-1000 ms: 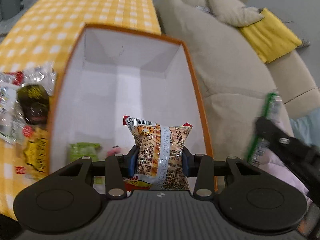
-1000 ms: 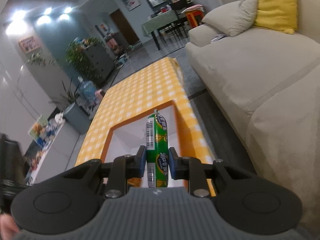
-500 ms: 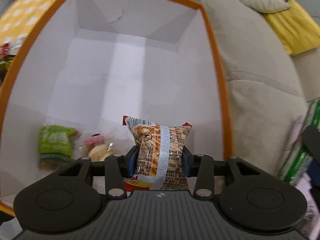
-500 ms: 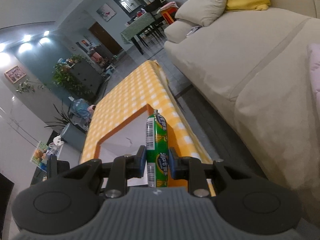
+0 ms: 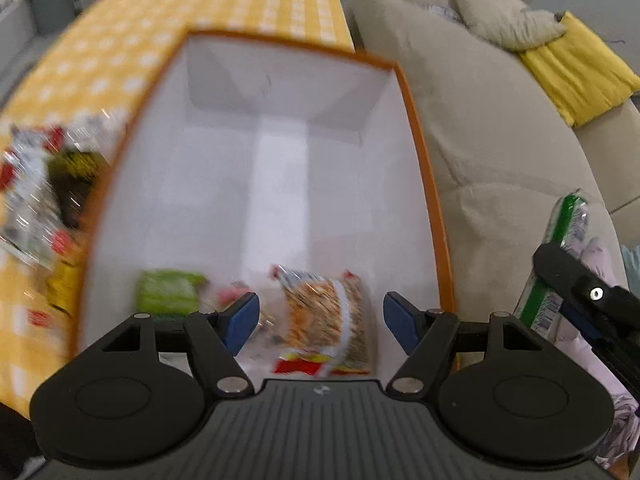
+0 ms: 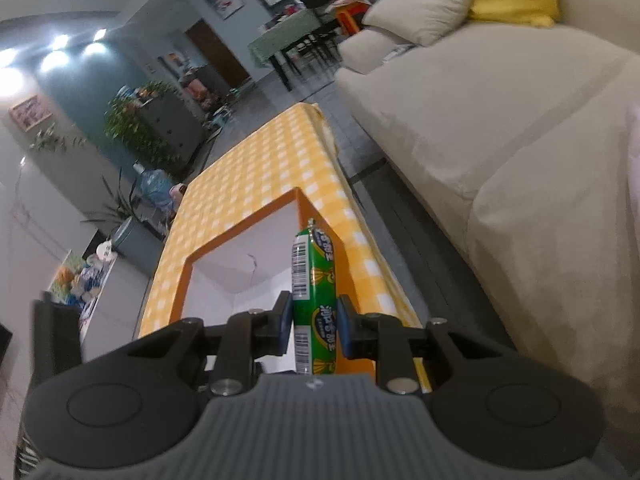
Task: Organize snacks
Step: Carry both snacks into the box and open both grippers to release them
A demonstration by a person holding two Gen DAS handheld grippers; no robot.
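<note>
My left gripper [image 5: 321,322] is open above the orange-rimmed white box [image 5: 420,120]. An orange snack packet [image 5: 326,316] lies on the box floor between and below the fingers, beside a green packet [image 5: 170,292] and a small pink one. My right gripper [image 6: 313,322] is shut on a green snack stick [image 6: 318,296], held upright beside the box's right rim [image 6: 240,232]. The right gripper with its stick also shows in the left wrist view [image 5: 560,264], right of the box.
Several loose snack packets [image 5: 44,196] lie on the yellow checked tablecloth [image 5: 240,4] left of the box. A beige sofa [image 5: 480,128] with a yellow cushion [image 5: 576,68] runs along the right side.
My left gripper opened and let the orange packet drop into the box, then pulled back and up. The right gripper kept its green stick and shifted slightly.
</note>
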